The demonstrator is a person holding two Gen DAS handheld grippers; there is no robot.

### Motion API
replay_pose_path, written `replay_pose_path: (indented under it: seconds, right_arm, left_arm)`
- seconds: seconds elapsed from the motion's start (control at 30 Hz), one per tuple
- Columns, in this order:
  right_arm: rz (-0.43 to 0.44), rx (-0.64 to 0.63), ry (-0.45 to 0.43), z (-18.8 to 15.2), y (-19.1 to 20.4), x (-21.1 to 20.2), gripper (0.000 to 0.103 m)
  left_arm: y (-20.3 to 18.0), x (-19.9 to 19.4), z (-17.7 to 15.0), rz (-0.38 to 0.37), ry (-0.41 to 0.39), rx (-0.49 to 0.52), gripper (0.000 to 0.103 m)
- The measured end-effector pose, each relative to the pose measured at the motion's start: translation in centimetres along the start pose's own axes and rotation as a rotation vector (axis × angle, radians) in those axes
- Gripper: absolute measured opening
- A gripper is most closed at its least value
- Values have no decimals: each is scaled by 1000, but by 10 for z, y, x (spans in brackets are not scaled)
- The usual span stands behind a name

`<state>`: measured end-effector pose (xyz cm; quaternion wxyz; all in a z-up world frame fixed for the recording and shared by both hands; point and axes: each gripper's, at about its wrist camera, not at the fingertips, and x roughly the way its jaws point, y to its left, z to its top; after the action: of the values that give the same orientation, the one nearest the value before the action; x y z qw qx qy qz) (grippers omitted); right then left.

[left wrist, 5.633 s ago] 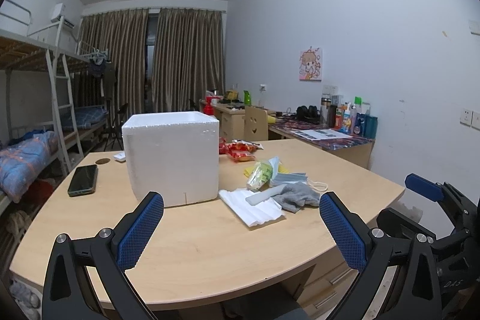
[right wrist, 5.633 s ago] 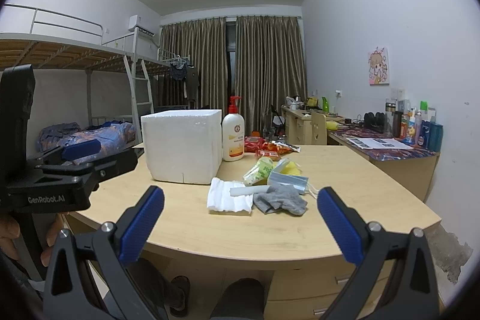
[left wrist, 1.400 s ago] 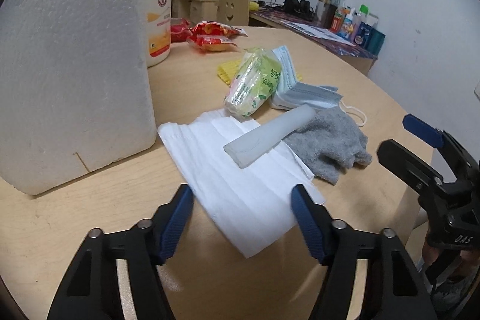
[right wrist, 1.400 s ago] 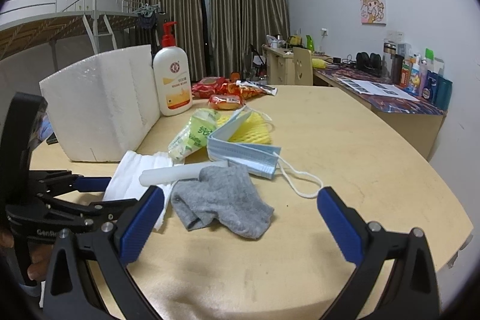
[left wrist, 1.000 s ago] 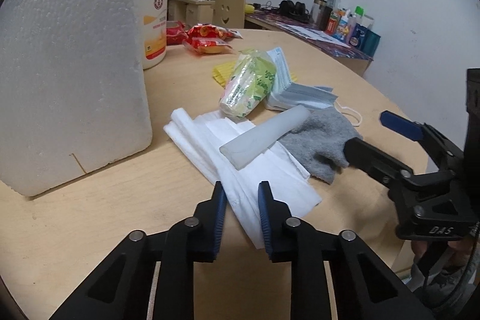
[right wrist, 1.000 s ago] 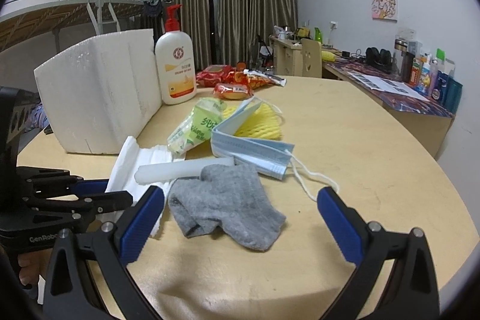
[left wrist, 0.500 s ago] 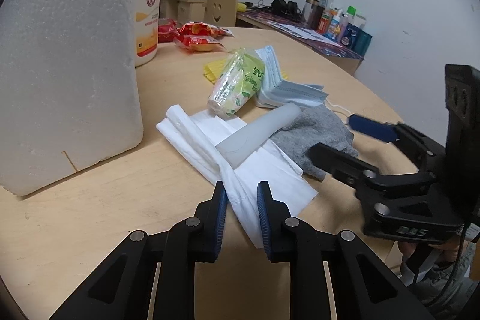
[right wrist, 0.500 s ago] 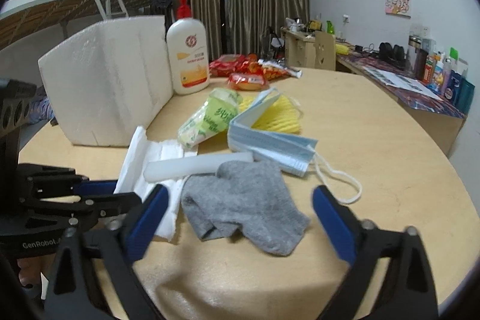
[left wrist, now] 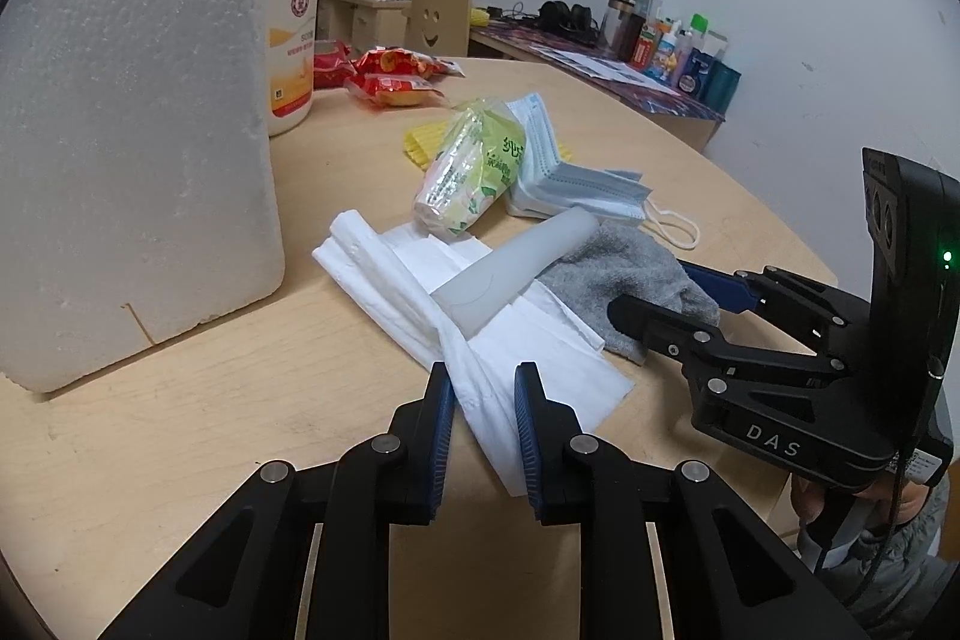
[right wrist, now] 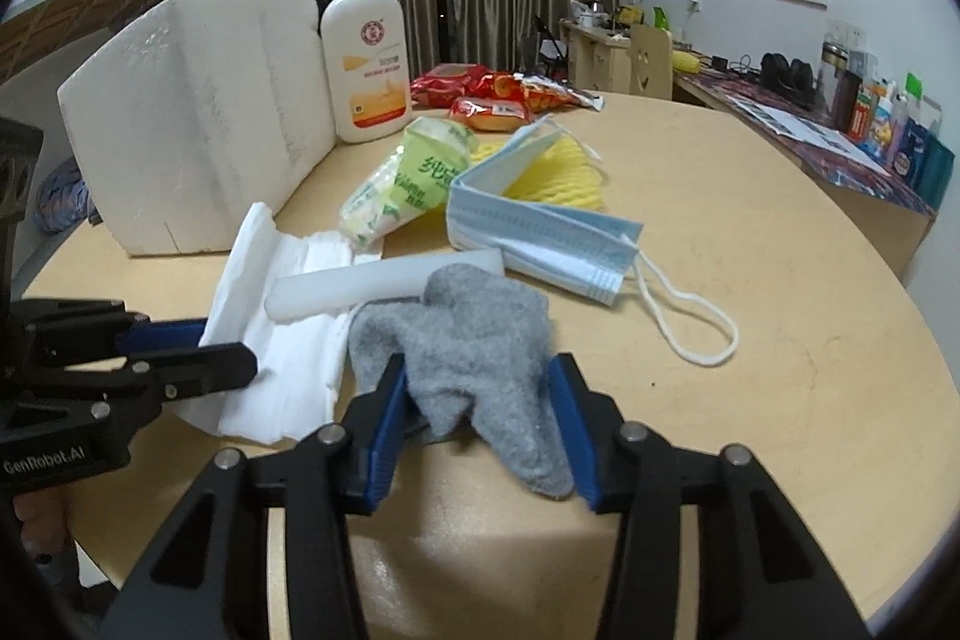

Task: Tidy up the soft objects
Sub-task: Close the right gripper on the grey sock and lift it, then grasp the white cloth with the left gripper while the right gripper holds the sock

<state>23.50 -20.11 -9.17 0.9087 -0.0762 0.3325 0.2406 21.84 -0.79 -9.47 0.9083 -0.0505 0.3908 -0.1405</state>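
While the left wrist view shows the left gripper (left wrist: 480, 400) pinching the near corner of the folded white tissue sheet (left wrist: 510, 334) on the wooden table (left wrist: 210, 400), lifting risks rolling off the translucent white tube (left wrist: 510, 268) lying across it, and in the right wrist view the right gripper (right wrist: 480, 400), jaws closing around the crumpled grey sock (right wrist: 468, 340), may snag the tissue's edge alongside.

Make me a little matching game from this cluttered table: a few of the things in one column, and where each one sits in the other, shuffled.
Things:
1. grey sock
2. white cloth
3. pump bottle
4. white foam tube

Places:
A. standing beside the foam box
B. between the right claw's closing fingers
C. pinched in the left claw
D. lying across the cloth, one end against the sock

Pairs: 1-B, 2-C, 3-A, 4-D
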Motion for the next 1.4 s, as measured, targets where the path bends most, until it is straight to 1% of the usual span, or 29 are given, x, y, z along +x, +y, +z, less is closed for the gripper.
replay_pose_path:
  seconds: [0.1,0.13,0.17,0.2,0.27,0.3,0.37,0.47,0.6,0.7,0.77,0.93,1.03,1.13,1.2,1.23,1.33,1.4]
  right_arm:
    - [-5,4,-3,0,0,0,52]
    - [-7,5,-9,-1,0,0,51]
    - [-15,8,-14,-2,0,-1,44]
    - [-15,12,-20,-3,0,-1,40]
    - [-1,23,-32,-5,-1,-3,27]
    - [3,31,-35,-5,-2,-4,26]
    - [23,47,-41,-6,-5,-6,22]
    - [60,106,-50,-9,-13,-11,22]
    - [81,137,-80,-10,-15,-22,22]
    - [77,140,-110,-7,-17,-34,22]
    - [72,143,-123,-6,-18,-39,22]
    - [52,149,-152,-3,-21,-51,22]
    - [51,151,-161,-3,-22,-56,22]
    - [49,149,-177,-2,-21,-61,22]
    - [51,149,-185,-3,-21,-64,22]
    - [50,150,-187,-3,-21,-65,22]
    - [51,143,-180,-4,-19,-64,22]
    - [53,139,-178,-6,-18,-64,22]
  left_arm:
    - [0,-1,0,1,-1,-1,22]
    - [0,-1,0,0,-1,0,22]
    - [0,0,0,1,-1,-1,22]
    - [0,0,0,1,-1,-1,22]
    - [0,0,0,-1,0,0,21]
    - [0,-1,-1,-2,-2,-1,16]
    - [0,-3,-1,-7,-12,0,15]
    - [0,-7,-1,-18,-32,3,14]
    - [1,-12,-1,-28,-56,4,8]
    - [-1,-17,-2,-50,-75,13,8]
    - [-3,-22,-3,-53,-96,21,7]
    - [-3,-31,-2,-50,-117,13,7]
    - [-2,-46,3,-37,-157,14,7]
    - [-4,-68,12,-29,-216,36,7]
    - [-6,-77,14,-29,-236,51,7]
    - [-6,-77,14,-25,-237,56,7]
    - [-5,-73,9,-27,-199,37,8]
    - [-5,-63,1,-21,-162,31,11]
